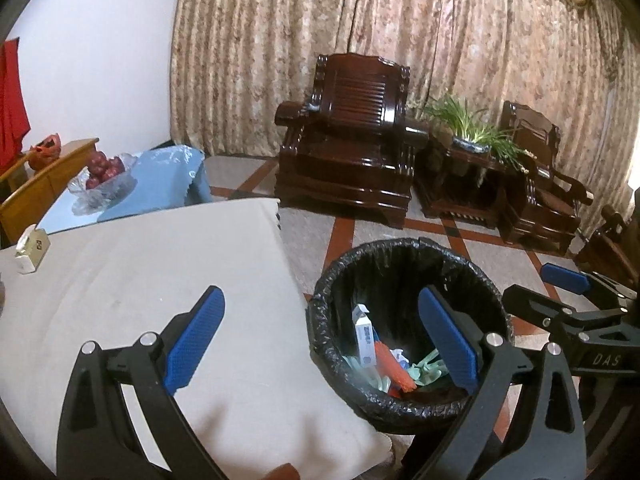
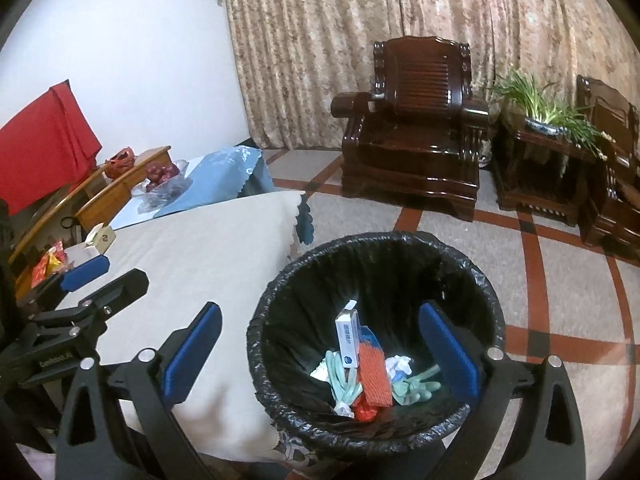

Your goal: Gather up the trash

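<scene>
A trash bin (image 1: 400, 404) lined with a black bag stands on the floor beside the cloth-covered table (image 1: 140, 280); it also shows in the right wrist view (image 2: 360, 436). Inside lie a white box (image 2: 347, 338), an orange net piece (image 2: 374, 376), green gloves (image 2: 412, 388) and crumpled paper (image 2: 398, 364). My left gripper (image 1: 320, 340) is open and empty, straddling the table edge and the bin. My right gripper (image 2: 320, 344) is open and empty above the bin. Each gripper shows in the other's view: the right gripper (image 1: 560, 280), the left gripper (image 2: 92, 272).
A small beige box (image 1: 32, 250) sits at the table's far left. A glass bowl of red fruit (image 1: 102, 180) stands on a blue cloth behind. Snack wrappers (image 2: 50, 264) lie at left. Dark wooden armchairs (image 1: 352, 148) and a plant (image 1: 468, 128) stand by the curtain.
</scene>
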`<move>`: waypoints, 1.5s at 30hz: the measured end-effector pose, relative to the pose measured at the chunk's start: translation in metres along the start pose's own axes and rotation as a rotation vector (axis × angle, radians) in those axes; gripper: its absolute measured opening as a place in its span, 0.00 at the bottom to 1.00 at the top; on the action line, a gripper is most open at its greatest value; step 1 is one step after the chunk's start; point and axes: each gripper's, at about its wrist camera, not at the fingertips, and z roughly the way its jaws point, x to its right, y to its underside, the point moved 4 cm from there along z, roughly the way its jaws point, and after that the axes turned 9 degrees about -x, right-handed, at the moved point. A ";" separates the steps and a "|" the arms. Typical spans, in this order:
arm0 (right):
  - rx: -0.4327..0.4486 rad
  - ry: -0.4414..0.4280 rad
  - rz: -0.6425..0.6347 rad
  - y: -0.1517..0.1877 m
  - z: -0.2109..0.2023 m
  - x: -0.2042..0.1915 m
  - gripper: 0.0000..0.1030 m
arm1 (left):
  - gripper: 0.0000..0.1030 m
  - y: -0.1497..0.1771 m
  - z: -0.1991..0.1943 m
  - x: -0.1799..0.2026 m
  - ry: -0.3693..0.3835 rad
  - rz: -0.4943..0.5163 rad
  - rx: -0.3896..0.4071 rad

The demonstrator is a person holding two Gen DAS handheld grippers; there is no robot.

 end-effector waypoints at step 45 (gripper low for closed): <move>0.053 -0.015 -0.058 -0.007 -0.024 -0.024 0.94 | 0.92 0.003 -0.042 -0.008 -0.036 -0.012 0.071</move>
